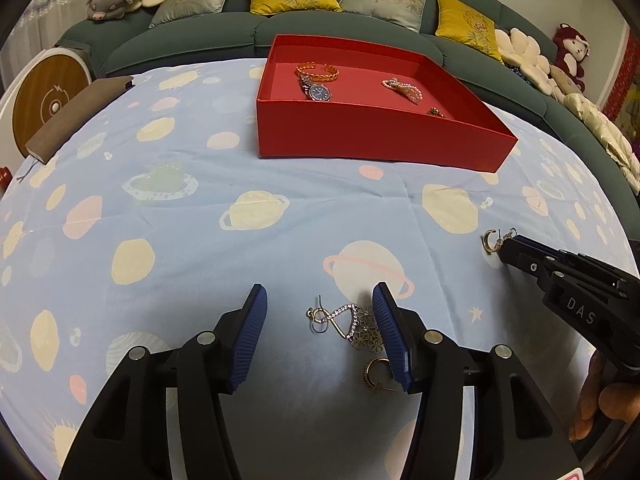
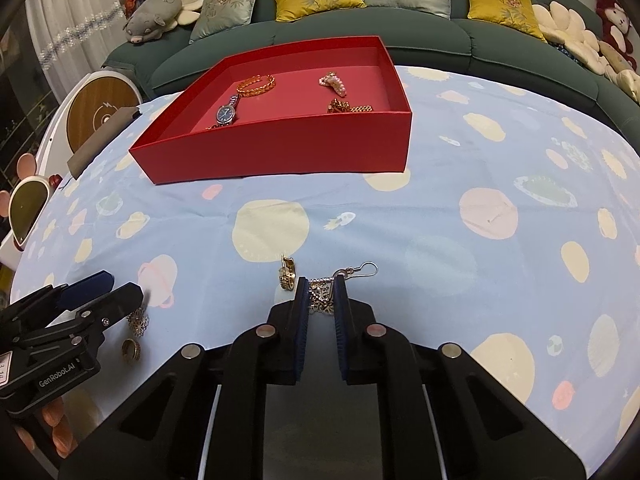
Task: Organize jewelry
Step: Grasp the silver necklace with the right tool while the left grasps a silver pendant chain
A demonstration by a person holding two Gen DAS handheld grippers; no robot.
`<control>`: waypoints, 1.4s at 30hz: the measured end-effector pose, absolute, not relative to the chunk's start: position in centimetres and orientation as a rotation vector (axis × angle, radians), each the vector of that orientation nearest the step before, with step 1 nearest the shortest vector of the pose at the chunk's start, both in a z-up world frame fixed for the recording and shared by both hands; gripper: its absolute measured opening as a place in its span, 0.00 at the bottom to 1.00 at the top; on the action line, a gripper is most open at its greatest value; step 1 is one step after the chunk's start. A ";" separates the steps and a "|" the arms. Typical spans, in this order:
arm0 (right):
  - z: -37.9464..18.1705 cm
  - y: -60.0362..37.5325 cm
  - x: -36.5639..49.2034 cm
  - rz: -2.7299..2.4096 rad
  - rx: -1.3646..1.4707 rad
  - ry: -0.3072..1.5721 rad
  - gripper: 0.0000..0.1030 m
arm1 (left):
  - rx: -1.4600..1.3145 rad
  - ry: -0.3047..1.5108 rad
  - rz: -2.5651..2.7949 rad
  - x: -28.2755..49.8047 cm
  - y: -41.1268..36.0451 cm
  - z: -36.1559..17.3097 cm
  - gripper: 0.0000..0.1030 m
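The red box (image 2: 280, 152) sits upper centre on the tabletop (image 2: 440, 184), holding a watch (image 2: 226, 114) and bracelets. The right gripper (image 2: 319, 294) has its jaws nearly closed, pinching a dangling earring (image 2: 322, 300), with a gold hoop (image 2: 287, 274) just left. Only the left wrist view shows the left gripper (image 1: 320, 316), jaws half open around another earring (image 1: 344, 322), gripping nothing. Open cloth lies between.

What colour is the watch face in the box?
Dark blue; the watch in the red box shows best from the right wrist.
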State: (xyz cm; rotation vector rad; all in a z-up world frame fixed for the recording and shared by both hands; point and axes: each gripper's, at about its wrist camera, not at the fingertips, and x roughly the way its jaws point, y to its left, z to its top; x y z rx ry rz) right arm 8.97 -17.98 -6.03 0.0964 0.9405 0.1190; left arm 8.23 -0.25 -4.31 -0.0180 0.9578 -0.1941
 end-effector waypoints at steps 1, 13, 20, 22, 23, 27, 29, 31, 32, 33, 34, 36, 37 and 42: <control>-6.0 -18.0 8.9 0.119 0.097 0.940 0.11 | -0.019 0.956 -0.203 8.2 -0.2 -4.3 0.37; -4.3 -19.1 7.9 0.129 0.122 0.899 0.11 | -0.121 0.987 -0.239 8.7 2.0 -3.5 0.07; -2.8 -19.6 7.0 0.150 0.148 0.875 0.11 | -0.202 0.979 -0.252 8.5 3.5 -2.8 0.10; -2.8 -19.7 6.9 0.157 0.151 0.877 0.11 | -0.194 0.987 -0.277 8.2 2.8 -2.8 0.12; -2.8 -19.6 6.8 0.159 0.150 0.879 0.11 | -0.178 0.991 -0.288 8.0 2.2 -2.9 0.18; -3.0 -19.4 6.8 0.162 0.148 0.885 0.11 | -0.100 0.995 -0.299 7.6 0.1 -3.4 0.25; -3.1 -19.3 6.8 0.164 0.146 0.885 0.11 | -0.072 0.986 -0.285 7.5 -0.4 -3.8 0.28; -3.1 -19.3 6.8 0.163 0.147 0.885 0.11 | -0.038 0.974 -0.275 7.2 -0.9 -3.8 0.30; -3.1 -19.3 6.8 0.163 0.148 0.886 0.11 | -0.022 0.967 -0.273 7.1 -1.0 -3.8 0.30; -3.1 -19.3 6.8 0.163 0.148 0.886 0.11 | -0.006 0.959 -0.267 6.9 -1.2 -3.9 0.30; -3.2 -19.3 6.8 0.163 0.148 0.887 0.11 | 0.013 0.950 -0.264 6.8 -1.4 -4.0 0.30; -3.2 -19.3 6.8 0.162 0.149 0.890 0.11 | 0.048 0.937 -0.271 6.6 -1.7 -4.1 0.24; -3.3 -19.3 6.8 0.163 0.149 0.891 0.11 | 0.048 0.952 -0.292 6.7 -1.9 -4.3 0.13; -3.2 -19.3 6.7 0.167 0.149 0.887 0.11 | 0.055 0.939 -0.301 6.5 -1.8 -4.2 0.07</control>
